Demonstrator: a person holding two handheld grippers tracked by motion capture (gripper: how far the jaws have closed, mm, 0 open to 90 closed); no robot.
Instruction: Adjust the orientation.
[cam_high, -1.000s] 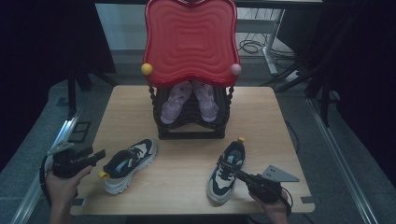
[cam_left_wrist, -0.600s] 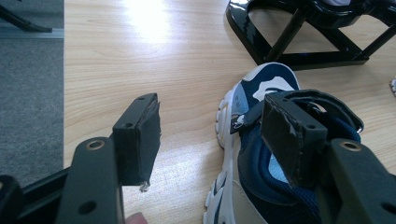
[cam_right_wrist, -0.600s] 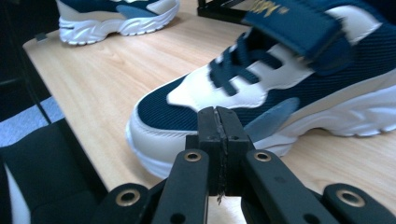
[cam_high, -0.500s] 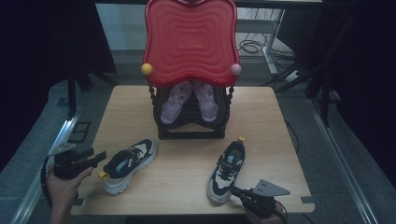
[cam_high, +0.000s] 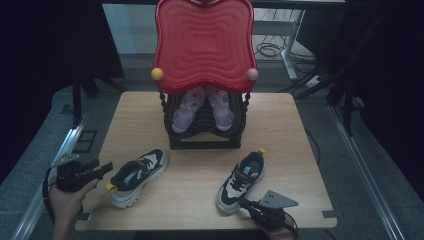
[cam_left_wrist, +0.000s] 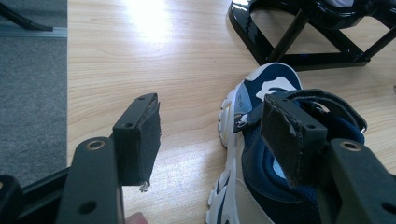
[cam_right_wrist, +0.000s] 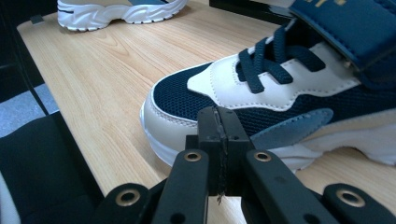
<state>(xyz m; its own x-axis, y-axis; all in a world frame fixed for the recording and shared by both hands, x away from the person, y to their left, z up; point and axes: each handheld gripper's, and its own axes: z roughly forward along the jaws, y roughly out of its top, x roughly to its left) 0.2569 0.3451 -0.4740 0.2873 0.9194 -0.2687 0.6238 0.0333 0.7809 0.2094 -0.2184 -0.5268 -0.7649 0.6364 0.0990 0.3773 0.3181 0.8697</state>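
Two navy, white and beige sneakers lie on the wooden table (cam_high: 295, 135). My left gripper (cam_high: 103, 170) sits at the table's left edge with its jaws open, pointing at the heel of the left sneaker (cam_high: 139, 175). In the left gripper view the gripper (cam_left_wrist: 210, 135) has its right pad (cam_left_wrist: 289, 135) in front of that sneaker's collar (cam_left_wrist: 261, 168), and the left pad stands over bare wood. My right gripper (cam_high: 246, 202) is shut with nothing in it, low by the toe of the right sneaker (cam_high: 243, 180). Seen from the right gripper view, its tips (cam_right_wrist: 218, 126) are just short of the sneaker's side (cam_right_wrist: 280, 93).
A black shoe rack (cam_high: 205, 137) stands mid-table with a pair of pink shoes (cam_high: 202, 107) inside and a raised red wavy panel (cam_high: 205, 45) on top. The rack's base (cam_left_wrist: 280, 46) lies beyond the left sneaker. Grey floor surrounds the table.
My right gripper has dropped lower and drawn back toward the table's front edge, staying shut beside the right sneaker's toe. The left gripper and both sneakers have stayed put.
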